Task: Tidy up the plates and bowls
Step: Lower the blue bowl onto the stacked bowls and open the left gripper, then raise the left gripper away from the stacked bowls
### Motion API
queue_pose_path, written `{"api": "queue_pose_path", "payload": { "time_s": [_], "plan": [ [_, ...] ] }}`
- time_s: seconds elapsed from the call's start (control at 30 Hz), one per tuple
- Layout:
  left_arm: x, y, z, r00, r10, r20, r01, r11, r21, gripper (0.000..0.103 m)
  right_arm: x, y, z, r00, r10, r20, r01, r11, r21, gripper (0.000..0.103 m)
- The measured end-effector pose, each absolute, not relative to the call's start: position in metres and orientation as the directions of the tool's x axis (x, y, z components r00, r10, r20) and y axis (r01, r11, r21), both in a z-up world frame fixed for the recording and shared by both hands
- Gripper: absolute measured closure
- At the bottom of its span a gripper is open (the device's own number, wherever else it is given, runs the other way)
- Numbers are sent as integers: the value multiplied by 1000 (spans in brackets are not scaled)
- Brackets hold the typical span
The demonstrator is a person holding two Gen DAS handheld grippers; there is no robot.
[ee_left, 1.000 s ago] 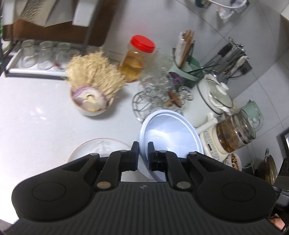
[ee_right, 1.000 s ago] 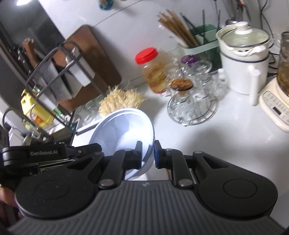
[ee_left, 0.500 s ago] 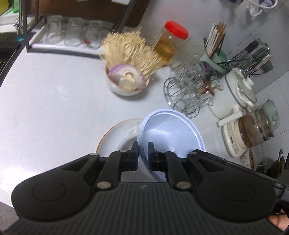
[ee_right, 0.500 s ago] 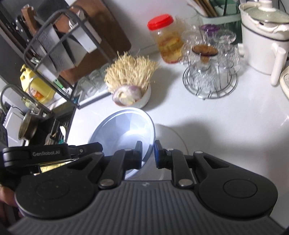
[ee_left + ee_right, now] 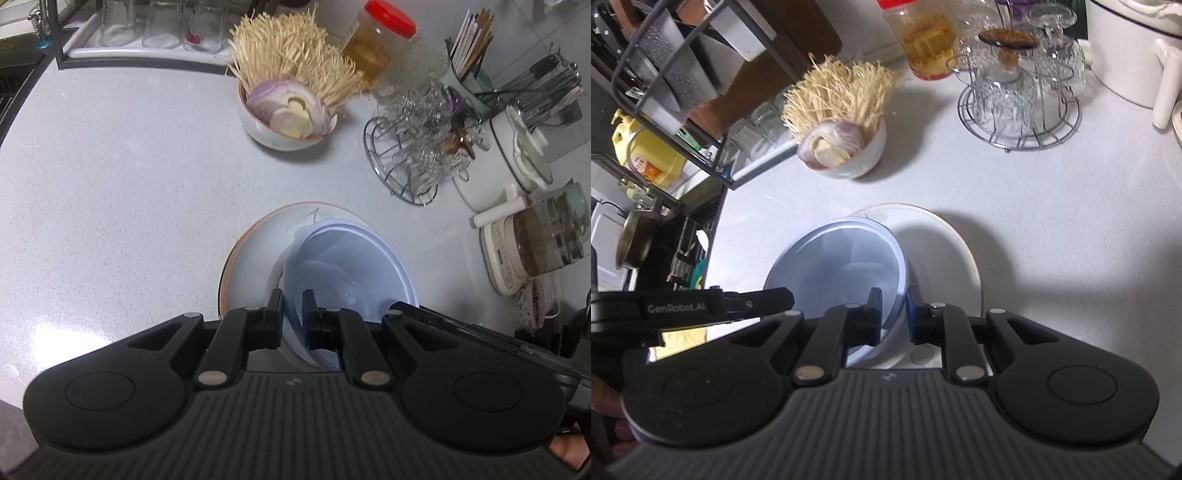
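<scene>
A pale blue bowl (image 5: 351, 269) hangs just over a white plate with an orange rim (image 5: 255, 251) on the grey counter. My left gripper (image 5: 293, 314) is shut on the bowl's near rim. In the right wrist view the same blue bowl (image 5: 838, 266) sits over the plate (image 5: 945, 243), and my right gripper (image 5: 893, 314) is shut on its opposite rim. The left gripper's black body (image 5: 701, 306) shows at that view's left edge. Whether the bowl's base touches the plate is hidden.
A white bowl of onion and enoki mushrooms (image 5: 288, 114) stands behind the plate. A wire rack of glasses (image 5: 417, 147), a red-lidded jar (image 5: 376, 44), a utensil holder (image 5: 469, 74), a white pot (image 5: 524, 155) and a glass kettle (image 5: 543, 240) line the right. A dish rack (image 5: 676, 92) stands left.
Both grippers have come down with the blue bowl. It now hangs low over the plate, which shows larger beneath it. The cameras tilted further toward the counter.
</scene>
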State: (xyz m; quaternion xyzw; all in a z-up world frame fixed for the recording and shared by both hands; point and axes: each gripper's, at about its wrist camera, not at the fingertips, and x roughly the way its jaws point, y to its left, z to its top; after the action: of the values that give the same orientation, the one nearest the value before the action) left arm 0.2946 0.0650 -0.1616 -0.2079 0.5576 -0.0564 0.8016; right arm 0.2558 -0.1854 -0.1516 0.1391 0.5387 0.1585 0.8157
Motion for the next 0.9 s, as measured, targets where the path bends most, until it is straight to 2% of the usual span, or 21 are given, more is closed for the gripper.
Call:
{"api": "queue_pose_path", "payload": {
  "time_s": [0.33,0.43,0.5,0.6,0.63,0.73,0.9],
  "plan": [
    [302,64,-173,343,-335,-878,-136,907,-399,93,261,-182,-156,365,367,-856,-116,930,350,85],
    [302,65,-173,340,-344,-875,-127,905,-406,82,260,-179,-153,378,361,-852,-121,932,341,85],
    [301,66,-172,344,-340,-876,-123,908,-401,67,259,-176,-150,389,355,-850,-121,934,335,85],
    [300,69,-167,353,-342,-871,-114,908,-403,58,255,-173,-147,400,341,-851,-103,939,329,84],
    [299,71,-164,363,-343,-866,-108,908,-405,57,253,-172,-145,402,333,-853,-94,942,323,82],
    [296,75,-153,386,-329,-862,-76,920,-385,54,246,-172,-142,427,312,-849,-63,947,316,55],
    [295,78,-134,418,-329,-847,-25,927,-373,54,234,-175,-127,483,287,-827,-18,948,318,56]
  ]
}}
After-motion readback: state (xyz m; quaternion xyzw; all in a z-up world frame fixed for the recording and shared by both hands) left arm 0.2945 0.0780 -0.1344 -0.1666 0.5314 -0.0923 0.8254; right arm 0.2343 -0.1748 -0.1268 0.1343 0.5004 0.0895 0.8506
